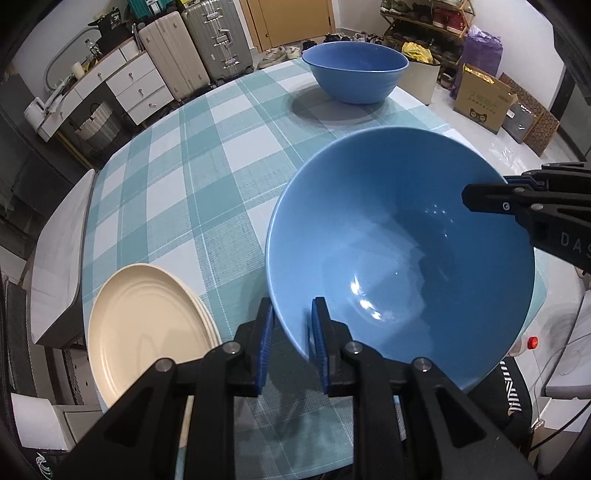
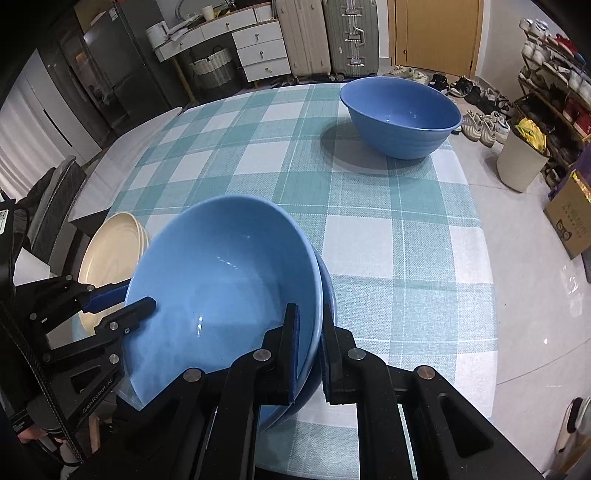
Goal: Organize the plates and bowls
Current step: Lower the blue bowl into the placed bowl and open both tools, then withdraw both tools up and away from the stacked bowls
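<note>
A blue bowl [image 1: 399,258] is held tilted above the checked tablecloth, gripped from both sides. My left gripper [image 1: 291,332] is shut on its near rim, one finger inside, one outside. My right gripper [image 2: 309,347] is shut on the opposite rim; it also shows at the right in the left wrist view [image 1: 491,192]. In the right wrist view the bowl [image 2: 221,288] seems to have a second blue rim [image 2: 328,291] nested under it. A second, larger blue bowl [image 1: 356,70] [image 2: 400,114] stands upright at the table's far end. A stack of cream plates [image 1: 147,332] [image 2: 110,254] lies at the near left.
The table [image 1: 207,173] has a teal and white checked cloth. A white bench [image 1: 59,258] stands at its left. Suitcases [image 1: 218,40], a drawer unit [image 1: 122,85], a shoe rack [image 1: 428,22] and cardboard boxes [image 1: 484,99] line the room behind.
</note>
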`<state>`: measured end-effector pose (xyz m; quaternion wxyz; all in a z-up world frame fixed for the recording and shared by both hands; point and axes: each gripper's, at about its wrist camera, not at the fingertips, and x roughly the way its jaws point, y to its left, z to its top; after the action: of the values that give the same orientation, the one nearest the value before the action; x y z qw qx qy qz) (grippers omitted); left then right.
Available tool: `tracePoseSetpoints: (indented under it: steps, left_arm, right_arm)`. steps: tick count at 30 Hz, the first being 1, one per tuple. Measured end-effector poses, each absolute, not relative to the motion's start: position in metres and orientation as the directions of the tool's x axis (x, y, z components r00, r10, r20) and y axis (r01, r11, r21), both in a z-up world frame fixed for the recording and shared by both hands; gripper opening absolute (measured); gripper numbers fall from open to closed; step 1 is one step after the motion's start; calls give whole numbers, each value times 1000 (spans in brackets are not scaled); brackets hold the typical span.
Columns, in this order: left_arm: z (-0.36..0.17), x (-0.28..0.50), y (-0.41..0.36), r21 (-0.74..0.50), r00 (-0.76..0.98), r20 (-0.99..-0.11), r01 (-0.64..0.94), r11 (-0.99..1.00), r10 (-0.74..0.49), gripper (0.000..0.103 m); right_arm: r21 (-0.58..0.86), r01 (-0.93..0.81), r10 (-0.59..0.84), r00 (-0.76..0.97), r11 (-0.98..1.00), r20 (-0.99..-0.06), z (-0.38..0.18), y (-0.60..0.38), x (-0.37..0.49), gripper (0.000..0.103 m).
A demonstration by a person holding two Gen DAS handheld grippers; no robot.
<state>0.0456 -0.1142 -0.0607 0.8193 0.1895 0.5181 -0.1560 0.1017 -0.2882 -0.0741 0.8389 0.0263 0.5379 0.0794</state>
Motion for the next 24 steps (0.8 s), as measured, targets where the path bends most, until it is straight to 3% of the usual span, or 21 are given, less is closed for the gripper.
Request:
tracePoseSetpoints:
  steps: [15,19,24]
  left_arm:
    - [-59,49,-110,110,415,-905,442,890,-94,20]
    - [-62,52,-106,131,444,-893,419,899,-77,31]
    - [-62,55,-103,102,447,-889,408,908,-101,31]
  right_arm:
    - [122,-95,152,444,988,-883,-65,-292,97,10]
    - [151,-83,172,463,985,-869,-59,-299,93,10]
    - [232,-91,244,532,969,-811,-41,-304,81,10]
